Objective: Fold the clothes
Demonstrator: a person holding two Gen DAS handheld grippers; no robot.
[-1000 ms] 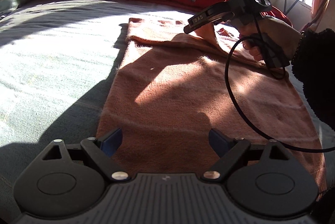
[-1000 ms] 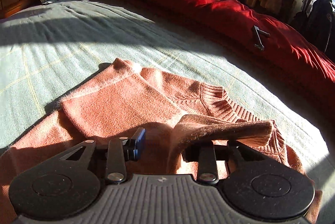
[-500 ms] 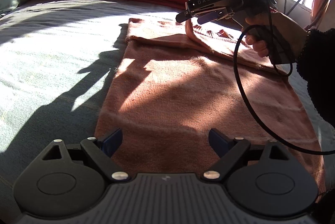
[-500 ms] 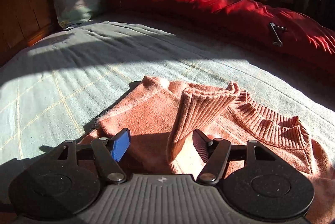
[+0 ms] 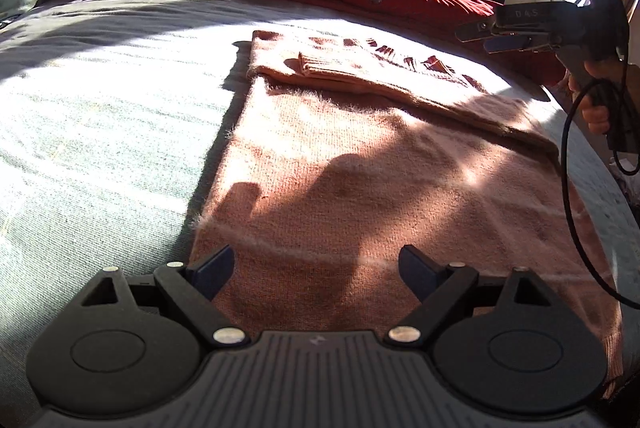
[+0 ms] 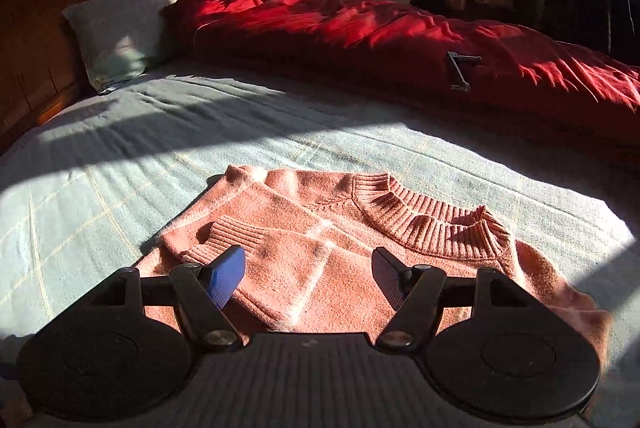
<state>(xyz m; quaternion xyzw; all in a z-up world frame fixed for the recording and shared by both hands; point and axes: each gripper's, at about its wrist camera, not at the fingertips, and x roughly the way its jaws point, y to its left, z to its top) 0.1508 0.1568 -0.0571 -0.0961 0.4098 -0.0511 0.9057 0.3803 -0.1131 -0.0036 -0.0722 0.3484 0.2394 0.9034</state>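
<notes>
Sweater lies flat on the bed, long axis running from my left gripper at frame bottom to the right gripper upper right by the collar; both jaws spread, empty.

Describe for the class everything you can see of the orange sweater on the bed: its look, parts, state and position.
The orange sweater is a fuzzy knit with a ribbed collar and ribbed cuff. It lies flat on the grey-green bedcover, partly sunlit, with one sleeve folded diagonally across the chest. Its body stretches toward the left tongs, which are open above the hem end. The right tongs are open above the sleeve. Neither grips it.
</notes>
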